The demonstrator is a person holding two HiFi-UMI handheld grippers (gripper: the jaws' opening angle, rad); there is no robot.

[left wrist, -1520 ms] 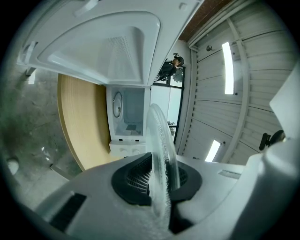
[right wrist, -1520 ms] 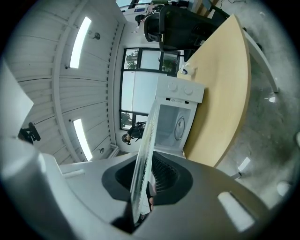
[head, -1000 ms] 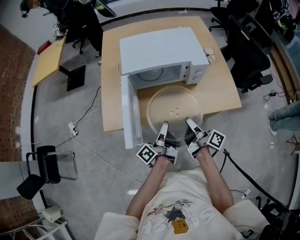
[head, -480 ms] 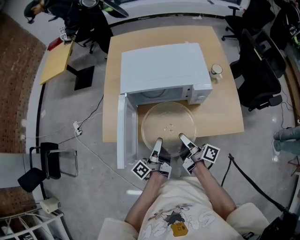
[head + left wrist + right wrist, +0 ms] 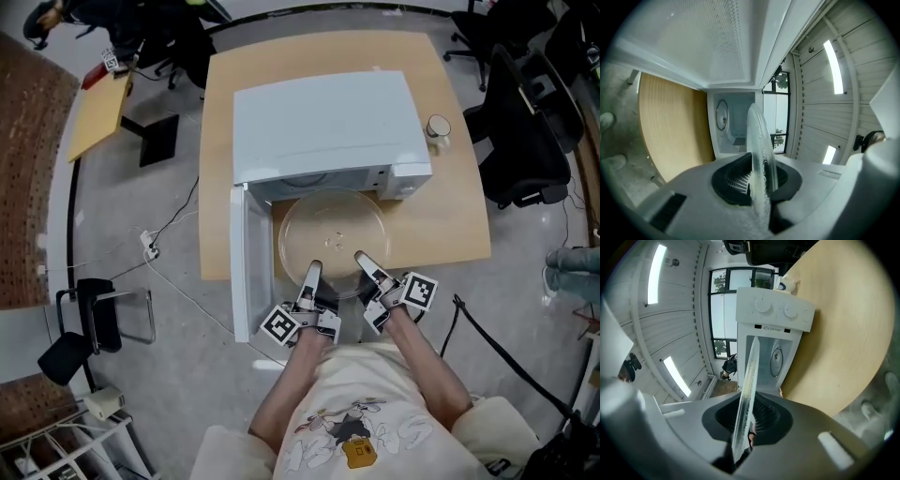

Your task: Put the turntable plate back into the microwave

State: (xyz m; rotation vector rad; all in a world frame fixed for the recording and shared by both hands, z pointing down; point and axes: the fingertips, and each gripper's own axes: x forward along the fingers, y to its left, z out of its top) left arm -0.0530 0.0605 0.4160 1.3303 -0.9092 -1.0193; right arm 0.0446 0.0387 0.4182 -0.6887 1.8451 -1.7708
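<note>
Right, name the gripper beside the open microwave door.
The left gripper: it grips the turntable plate beside the microwave door; the right gripper grips the far side.

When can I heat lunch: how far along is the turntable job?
Done: microwave door open, left gripper and right gripper clamped on the rim of the glass turntable plate. In hand: plate held level at the cavity mouth. Left: slide in, seat, release.

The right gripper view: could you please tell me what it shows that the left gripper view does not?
Only the right gripper view shows the microwave's control panel with two knobs. Only the left gripper view shows the perforated inside of the open door. Both show the turntable plate edge-on, clamped between the jaws, the microwave's cavity and the wooden table.
</note>
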